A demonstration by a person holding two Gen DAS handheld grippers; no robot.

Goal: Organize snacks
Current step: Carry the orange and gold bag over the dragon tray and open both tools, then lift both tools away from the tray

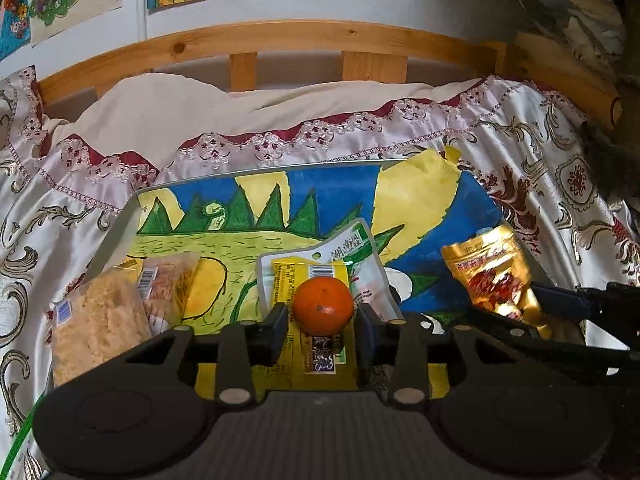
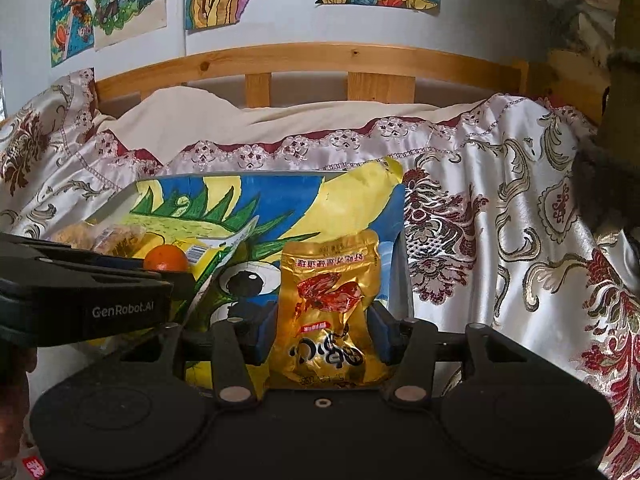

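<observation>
An orange mandarin (image 1: 322, 305) rests on a yellow snack packet (image 1: 288, 280) in a tray (image 1: 116, 228) lined with a colourful drawing. My left gripper (image 1: 322, 316) stands open around the mandarin, a thin gap showing on each side. An upright gold foil snack packet (image 2: 328, 304) sits between the pads of my right gripper (image 2: 322, 320), which touch its sides. From the left wrist view the gold packet (image 1: 492, 276) stands tilted over the tray's right part with the right gripper's fingers (image 1: 560, 296) at its lower end. The mandarin (image 2: 166, 258) also shows beyond the left gripper's fingers (image 2: 120, 280).
Two clear packs of pale crisp cakes (image 1: 96, 320) lie at the tray's left. A white and green packet (image 1: 360, 248) lies under the yellow one. A large yellow bag (image 1: 416, 196) leans at the tray's back. Patterned satin cloth (image 2: 500, 220) surrounds the tray; a wooden bed rail (image 1: 280, 40) stands behind.
</observation>
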